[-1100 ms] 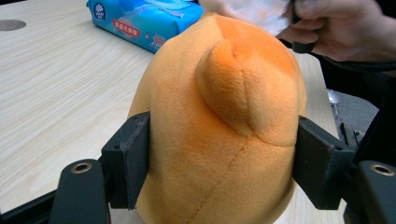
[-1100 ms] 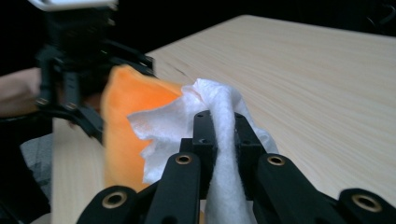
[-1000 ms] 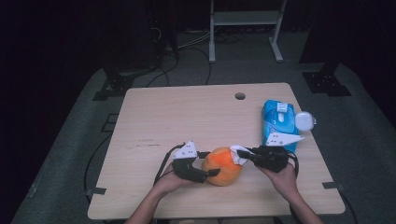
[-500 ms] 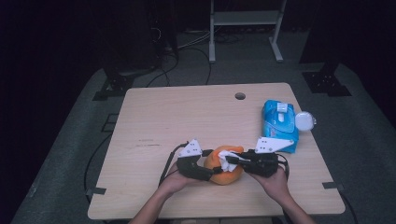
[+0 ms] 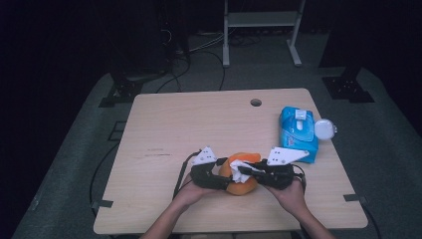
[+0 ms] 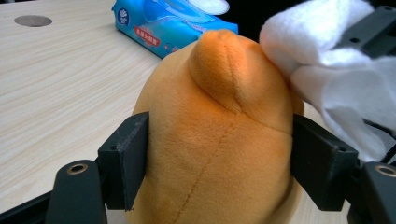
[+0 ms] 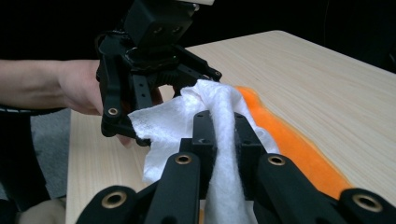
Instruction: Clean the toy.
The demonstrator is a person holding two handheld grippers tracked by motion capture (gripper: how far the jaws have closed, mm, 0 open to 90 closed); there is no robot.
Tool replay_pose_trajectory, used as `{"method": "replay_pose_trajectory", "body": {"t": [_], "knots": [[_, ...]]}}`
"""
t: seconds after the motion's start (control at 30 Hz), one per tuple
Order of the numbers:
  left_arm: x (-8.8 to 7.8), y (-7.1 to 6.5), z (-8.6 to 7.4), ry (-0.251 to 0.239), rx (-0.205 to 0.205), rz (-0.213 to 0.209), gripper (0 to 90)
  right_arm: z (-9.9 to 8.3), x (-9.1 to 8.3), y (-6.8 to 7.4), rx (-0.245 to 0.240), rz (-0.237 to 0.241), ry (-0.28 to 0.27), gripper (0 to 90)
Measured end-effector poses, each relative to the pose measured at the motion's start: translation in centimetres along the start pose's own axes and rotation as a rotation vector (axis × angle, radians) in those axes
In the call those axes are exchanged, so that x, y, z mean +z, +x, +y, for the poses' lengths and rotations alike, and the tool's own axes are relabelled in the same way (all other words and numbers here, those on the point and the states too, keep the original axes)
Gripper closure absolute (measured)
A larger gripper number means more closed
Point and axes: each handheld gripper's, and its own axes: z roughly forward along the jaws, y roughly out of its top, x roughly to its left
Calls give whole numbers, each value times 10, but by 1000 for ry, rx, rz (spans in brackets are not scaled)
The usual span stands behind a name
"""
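An orange plush toy (image 5: 242, 187) sits near the table's front edge. My left gripper (image 5: 225, 179) comes in from the left and is shut on it; in the left gripper view both black jaws press the plush toy's (image 6: 215, 140) sides. My right gripper (image 5: 247, 173) reaches in from the right, shut on a white wipe (image 5: 243, 165). The wipe (image 7: 187, 116) is pinched between its jaws and lies against the top of the toy (image 7: 289, 140). In the left gripper view the wipe (image 6: 336, 79) touches the toy's upper right.
A blue pack of wipes (image 5: 298, 130) lies at the table's right side with its white lid (image 5: 326, 128) flipped open over the edge. A round hole (image 5: 256, 102) is in the tabletop (image 5: 189, 124) near the back. Cables and stand legs lie on the floor beyond.
My right gripper has moved left with the wipe, from beside the toy onto its top. The left gripper and the toy have stayed in place.
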Motion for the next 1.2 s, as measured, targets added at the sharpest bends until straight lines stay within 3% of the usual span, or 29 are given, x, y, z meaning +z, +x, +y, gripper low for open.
{"method": "replay_pose_trajectory", "body": {"t": [0.17,0.3,0.4,0.57,0.63,0.7,0.87,0.97,1.2], "knots": [[0,-3,0,7,21,-9,269,-5,-10,-14,39,-36,-11,821],[5,-12,2,22,61,-20,256,-11,-18,-26,99,-71,-19,820],[8,-16,1,29,83,-21,250,-9,-16,-20,93,-59,-31,821],[10,-24,1,38,131,-1,252,1,-5,-2,54,10,-50,820],[9,-22,0,31,131,-6,265,3,-4,1,26,0,-34,821],[8,-20,0,28,116,-9,278,1,-7,-6,54,3,-40,821],[4,-14,-1,22,109,-27,276,-11,-19,-27,116,-70,-9,821],[3,-12,0,16,121,-68,217,-18,-22,-35,168,-54,-4,820],[1,3,-7,16,141,-133,115,-19,-22,-35,148,-56,4,820]]}}
